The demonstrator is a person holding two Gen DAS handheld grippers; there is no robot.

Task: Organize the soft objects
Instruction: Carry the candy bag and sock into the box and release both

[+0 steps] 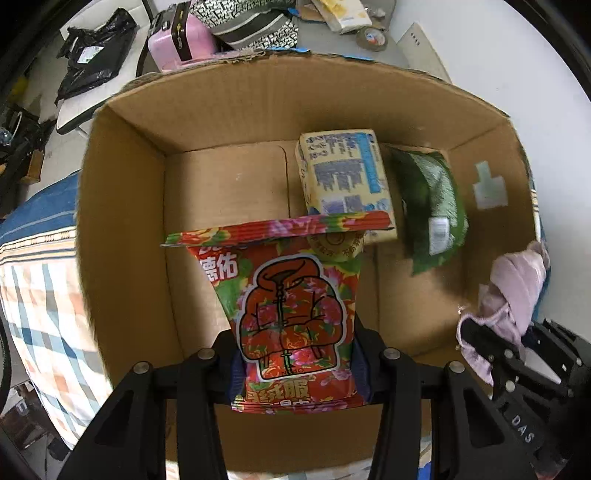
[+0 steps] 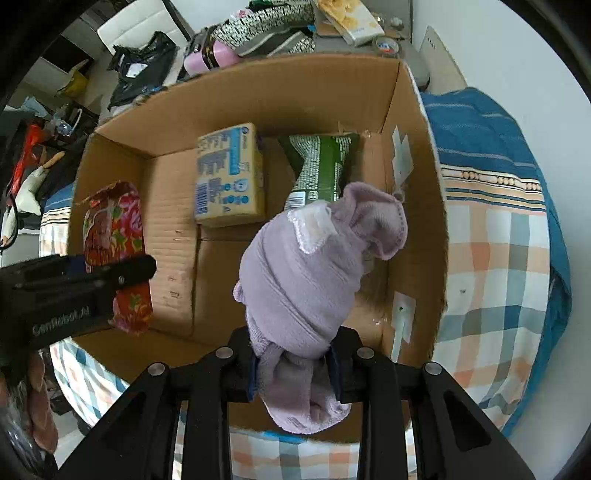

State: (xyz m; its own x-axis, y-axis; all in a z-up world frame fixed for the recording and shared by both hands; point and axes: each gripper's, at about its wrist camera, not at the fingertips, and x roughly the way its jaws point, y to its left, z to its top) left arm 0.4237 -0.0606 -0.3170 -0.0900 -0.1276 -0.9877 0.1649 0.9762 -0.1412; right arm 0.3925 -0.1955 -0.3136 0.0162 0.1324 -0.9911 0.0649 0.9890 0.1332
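My left gripper [image 1: 295, 365] is shut on a red floral packet [image 1: 291, 314] and holds it above the near left part of an open cardboard box [image 1: 122, 206]. My right gripper [image 2: 295, 365] is shut on a rolled lilac cloth [image 2: 306, 266] above the box's near right part [image 2: 413, 229]. On the box floor lie a yellow and blue tissue pack [image 1: 343, 177] [image 2: 229, 173] and a green packet [image 1: 432, 206] [image 2: 321, 166], side by side at the far end. The left gripper with the packet [image 2: 114, 236] shows at the left of the right wrist view.
The box sits on a bed with a plaid and blue quilt [image 2: 495, 236]. Behind the box are a pink case [image 1: 181, 40], a patterned bag [image 1: 251, 22], a black bag [image 1: 92, 55] and a roll of tape [image 1: 373, 38]. A white wall [image 2: 517, 55] is at right.
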